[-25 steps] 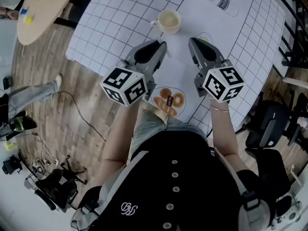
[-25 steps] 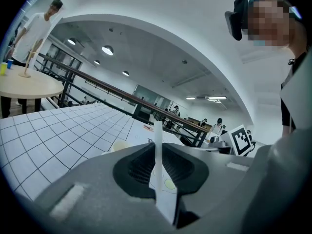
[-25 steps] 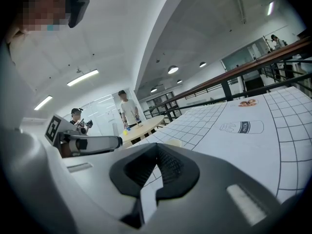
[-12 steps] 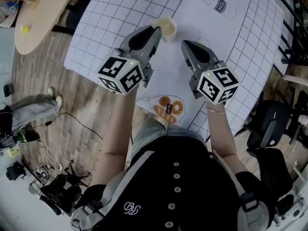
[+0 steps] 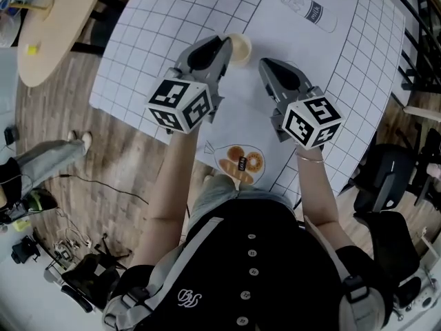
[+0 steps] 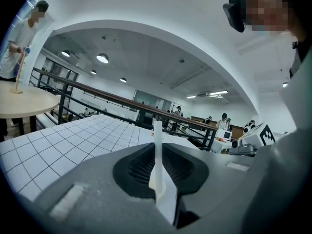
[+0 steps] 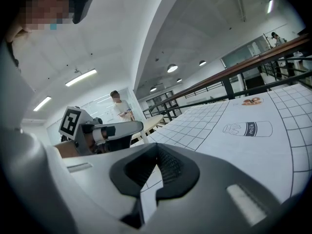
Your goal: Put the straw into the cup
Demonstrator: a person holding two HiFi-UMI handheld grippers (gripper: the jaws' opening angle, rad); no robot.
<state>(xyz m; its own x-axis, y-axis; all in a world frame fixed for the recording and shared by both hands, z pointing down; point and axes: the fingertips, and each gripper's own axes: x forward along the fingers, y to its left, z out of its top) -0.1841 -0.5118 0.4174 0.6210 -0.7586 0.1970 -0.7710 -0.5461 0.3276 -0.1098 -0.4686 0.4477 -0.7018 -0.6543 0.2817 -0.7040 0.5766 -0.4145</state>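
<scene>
Even, diffuse indoor light is seen throughout. In the head view the white gridded bench [image 5: 138, 40] is rendered bright and slightly washed out, and only soft, faint shadows are cast on it. The dark clothing [image 5: 262, 267] below is left nearly without detail. Round ceiling lamps [image 6: 102, 58] and strip lights [image 7: 81, 77] are shown as small glaring spots in the gripper views. There, strong fisheye bending and black corners are noted, and the left gripper [image 6: 157, 172], the straw [image 6: 157, 145] clamped in it and the right gripper [image 7: 148, 184] are blurred at close range.
</scene>
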